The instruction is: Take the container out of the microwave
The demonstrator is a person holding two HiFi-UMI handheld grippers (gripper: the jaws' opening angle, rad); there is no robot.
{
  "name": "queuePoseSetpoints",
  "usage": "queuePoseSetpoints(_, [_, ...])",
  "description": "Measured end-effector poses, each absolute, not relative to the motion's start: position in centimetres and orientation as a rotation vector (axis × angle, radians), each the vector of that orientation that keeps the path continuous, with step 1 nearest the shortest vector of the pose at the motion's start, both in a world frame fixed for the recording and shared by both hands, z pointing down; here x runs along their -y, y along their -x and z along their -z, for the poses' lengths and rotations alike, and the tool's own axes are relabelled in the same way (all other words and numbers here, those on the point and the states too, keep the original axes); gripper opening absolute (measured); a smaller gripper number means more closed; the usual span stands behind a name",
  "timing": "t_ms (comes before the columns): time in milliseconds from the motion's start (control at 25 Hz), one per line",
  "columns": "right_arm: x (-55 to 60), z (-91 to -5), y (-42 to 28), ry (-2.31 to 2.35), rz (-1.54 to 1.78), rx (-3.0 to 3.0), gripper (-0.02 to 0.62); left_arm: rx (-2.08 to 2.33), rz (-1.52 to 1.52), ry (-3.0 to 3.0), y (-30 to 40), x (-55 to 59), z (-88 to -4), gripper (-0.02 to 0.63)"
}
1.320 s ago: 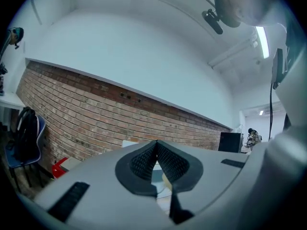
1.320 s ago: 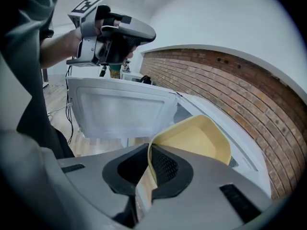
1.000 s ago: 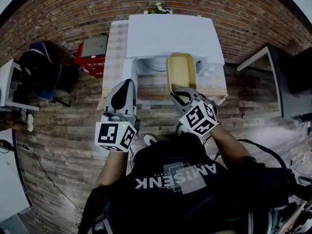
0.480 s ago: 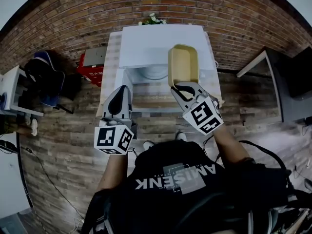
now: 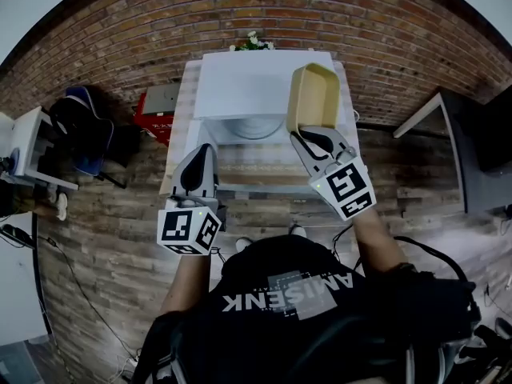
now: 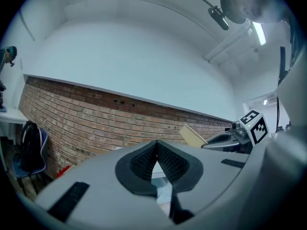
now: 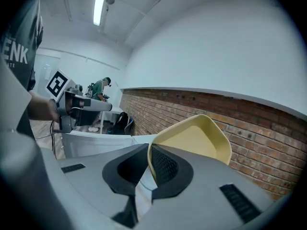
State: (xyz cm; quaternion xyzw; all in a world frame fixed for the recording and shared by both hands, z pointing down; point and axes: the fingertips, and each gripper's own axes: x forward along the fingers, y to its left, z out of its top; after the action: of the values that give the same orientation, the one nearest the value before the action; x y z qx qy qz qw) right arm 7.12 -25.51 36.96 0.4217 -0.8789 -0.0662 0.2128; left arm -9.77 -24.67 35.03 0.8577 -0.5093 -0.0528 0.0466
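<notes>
A pale yellow container [image 5: 314, 98] hangs in the air in front of the white microwave [image 5: 256, 74], tilted up on its edge. My right gripper [image 5: 300, 137] is shut on its near rim; in the right gripper view the rim of the container [image 7: 192, 138] sits pinched between the pads of the right gripper [image 7: 149, 150]. My left gripper [image 5: 204, 149] hovers to the left, before the microwave's open front, holding nothing. Its pads meet at the tip of the left gripper [image 6: 156, 145]. The left gripper view shows the container [image 6: 193, 136] to the right.
The microwave stands on a small wooden table [image 5: 264, 170] against a brick wall. Flowers [image 5: 252, 42] sit behind it. A red box [image 5: 160, 102] and a chair with a dark bag [image 5: 76, 122] are on the left, and a desk [image 5: 448, 126] on the right.
My right gripper has risen with the container, lifting it from the microwave's opening to higher in front of its top and tipping it steeper. My left gripper drifted slightly up and forward.
</notes>
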Motion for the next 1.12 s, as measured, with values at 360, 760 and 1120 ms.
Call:
queuePoseSetpoints(360, [26.5, -36.3, -8.7, -1.213, 0.158, 2.480, 0.051, 1.580, 0.133, -2.603, 8.8, 25.4, -35.1, 0.011])
queuePoseSetpoints(760, [27.8, -36.0, -10.3, -1.242, 0.186, 2.472, 0.051, 1.643, 0.139, -2.575, 9.6, 26.9, -34.8, 0.011])
queuePoseSetpoints(1120, [28.5, -35.5, -10.2, -1.230, 0.200, 2.478, 0.051, 1.646, 0.141, -2.577, 9.4, 27.5, -34.7, 0.011])
